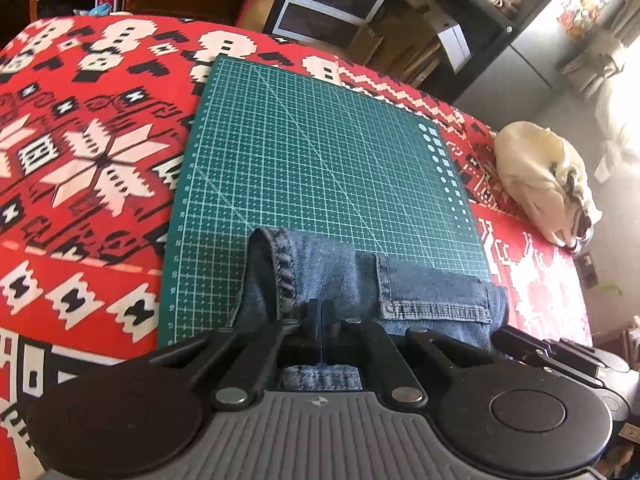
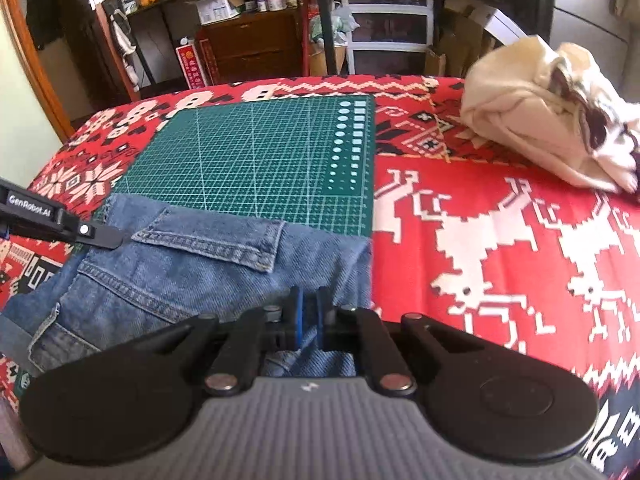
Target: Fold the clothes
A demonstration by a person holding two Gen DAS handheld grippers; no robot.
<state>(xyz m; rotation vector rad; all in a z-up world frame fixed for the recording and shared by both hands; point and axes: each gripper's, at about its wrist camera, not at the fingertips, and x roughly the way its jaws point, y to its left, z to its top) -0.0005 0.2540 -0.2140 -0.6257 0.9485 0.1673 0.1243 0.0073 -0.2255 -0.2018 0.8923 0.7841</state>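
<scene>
A blue denim garment (image 2: 192,272) with a flap pocket (image 2: 216,240) lies across the near edge of the green cutting mat (image 2: 256,152). My left gripper (image 1: 323,312) is shut on a bunched fold of this denim garment (image 1: 320,264), whose hem curls up over the mat (image 1: 312,160). In the right wrist view my right gripper (image 2: 310,300) pinches the denim's right edge, its blue-padded fingers nearly together with cloth between them. The left gripper's black body (image 2: 60,226) enters at the far left, over the denim. The right gripper's body (image 1: 560,356) shows at the lower right of the left wrist view.
A red, white and black patterned blanket (image 2: 500,240) covers the surface under the mat. A crumpled cream garment (image 2: 552,116) sits at the right, near the edge. Shelves, drawers and cardboard boxes (image 2: 384,20) stand behind.
</scene>
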